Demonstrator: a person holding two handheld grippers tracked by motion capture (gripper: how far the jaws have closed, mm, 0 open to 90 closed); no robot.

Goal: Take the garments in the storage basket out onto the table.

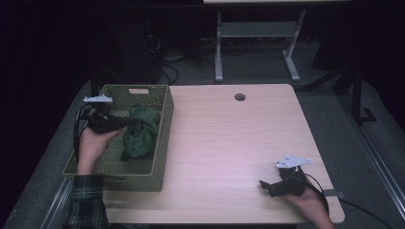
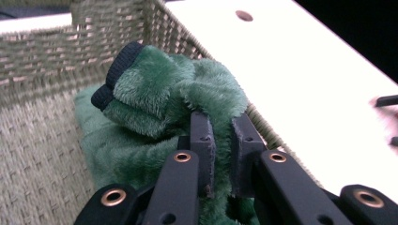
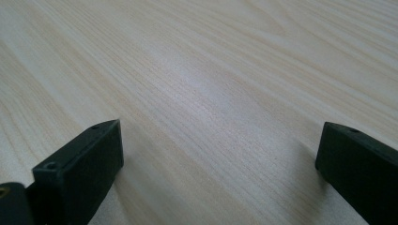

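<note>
**Supervisor:** High view, left of the frame: your left gripper (image 1: 128, 123) sits over the woven basket (image 1: 165, 138) with its fingers pinching a fold of the green plush garment (image 1: 141, 131). The left gripper view confirms the fingers (image 2: 202, 140) are pressed close together on the fabric, near the dark ribbed cuff (image 2: 117, 70).

**Operator:** Where is the bulk of the garment?

**Supervisor:** It is inside the basket, bunched against the wall nearest the tabletop (image 1: 229, 138). Part of it lies on the basket floor, toward the lower left of the left gripper view.

**Operator:** What could go wrong from here?

**Supervisor:** Three risks, as a judgement. First, you hold only a small fold; plush pile is slippery, so the fabric may slide out of the fingers under its own weight. Second, the hanging part may drag on the basket rim and tip or shift the basket. Third, the pile may catch on the weave.

**Operator:** And the right side?

**Supervisor:** Your right gripper (image 1: 267, 186) is at the lower right of the high view, low over bare tabletop, well apart from the basket. The right gripper view shows its fingers (image 3: 80, 168) spread wide with nothing between them. It cannot steady the basket from there.
</note>
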